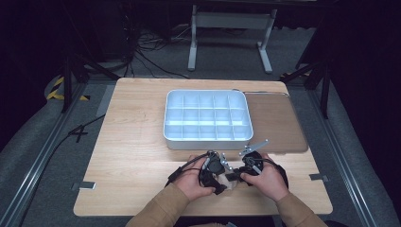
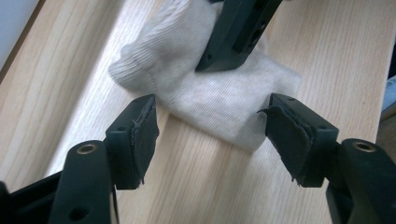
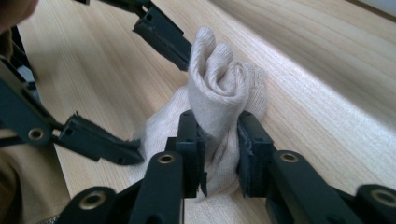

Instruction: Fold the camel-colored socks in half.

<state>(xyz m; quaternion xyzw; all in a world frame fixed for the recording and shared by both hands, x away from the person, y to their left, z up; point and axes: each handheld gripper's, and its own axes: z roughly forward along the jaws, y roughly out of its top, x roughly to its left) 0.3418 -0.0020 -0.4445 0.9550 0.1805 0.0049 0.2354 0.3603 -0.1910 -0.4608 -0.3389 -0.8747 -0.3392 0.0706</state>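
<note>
Cream sock (image 3: 217, 100) (bunched) between right jaws

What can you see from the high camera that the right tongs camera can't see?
High view alone: the white tray with its little boxes, the brown mat, both hands and the floor. Right gripper view alone: the right tongs pinching a bunched-up sock, close up. Both: the wooden table and the open left tongs.

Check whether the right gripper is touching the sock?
Touching. The right gripper view shows the right gripper closed on a bunched fold of the sock, with fabric pinched between both pads and lifted off the table.
</note>
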